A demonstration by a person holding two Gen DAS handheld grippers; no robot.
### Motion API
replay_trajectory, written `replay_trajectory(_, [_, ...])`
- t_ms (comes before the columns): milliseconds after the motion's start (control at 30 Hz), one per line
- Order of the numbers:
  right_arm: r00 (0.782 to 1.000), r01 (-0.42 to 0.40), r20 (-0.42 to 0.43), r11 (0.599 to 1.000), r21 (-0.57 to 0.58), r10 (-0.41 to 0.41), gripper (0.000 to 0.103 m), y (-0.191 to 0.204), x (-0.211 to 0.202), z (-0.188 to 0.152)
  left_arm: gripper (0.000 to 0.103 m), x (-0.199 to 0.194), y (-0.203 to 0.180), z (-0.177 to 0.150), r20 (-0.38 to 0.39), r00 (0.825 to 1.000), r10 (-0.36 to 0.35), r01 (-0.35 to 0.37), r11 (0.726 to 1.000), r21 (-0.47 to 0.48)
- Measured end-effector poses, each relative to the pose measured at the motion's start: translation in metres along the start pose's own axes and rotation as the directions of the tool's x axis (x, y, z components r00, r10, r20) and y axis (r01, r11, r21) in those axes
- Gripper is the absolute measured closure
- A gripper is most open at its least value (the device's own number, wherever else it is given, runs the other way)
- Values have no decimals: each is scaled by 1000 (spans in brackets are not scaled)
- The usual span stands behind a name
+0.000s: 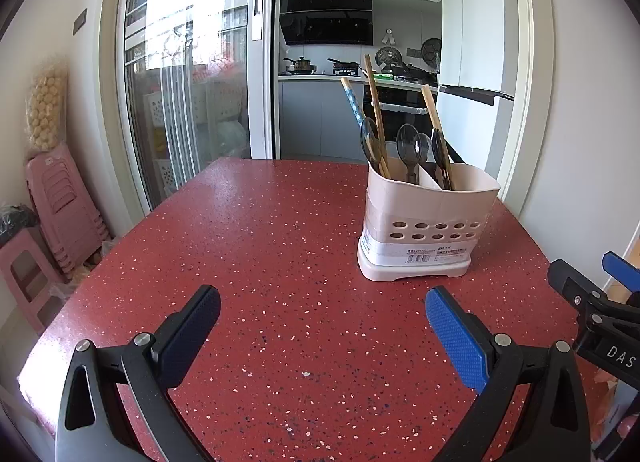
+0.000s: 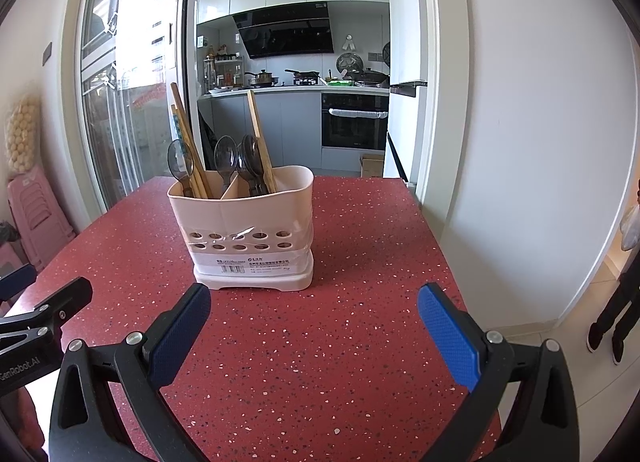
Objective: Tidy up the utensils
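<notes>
Utensils, namely dark plastic spoons (image 2: 225, 156) and wooden chopsticks (image 2: 260, 140), stand upright in a two-compartment pink holder (image 2: 244, 214) on the red speckled table (image 2: 320, 342). Left gripper (image 1: 322, 326) and right gripper (image 2: 314, 322) both hover above the table near the holder, fingers spread apart, holding nothing.

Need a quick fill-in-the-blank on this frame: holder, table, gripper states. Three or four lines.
1. The utensil holder stands on a speckled table whose color is ____.
2. Both the left gripper and the right gripper are ____.
3. The spoons stand with bowls pointing ____.
4. A divider splits the holder into ____ compartments.

Missing words: red; open; up; two
</notes>
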State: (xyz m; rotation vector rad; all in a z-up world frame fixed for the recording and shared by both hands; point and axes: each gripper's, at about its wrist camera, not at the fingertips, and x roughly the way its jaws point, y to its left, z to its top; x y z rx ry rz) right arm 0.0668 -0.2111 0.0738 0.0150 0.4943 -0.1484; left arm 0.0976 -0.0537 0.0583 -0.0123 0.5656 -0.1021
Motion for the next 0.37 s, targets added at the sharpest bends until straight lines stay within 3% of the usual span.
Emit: replay_trajectory(367, [1000,4,-8,1000,8,-4,0,-1,1,-2,0,3,4,-1,-13,1000,-7,7,1000,-20])
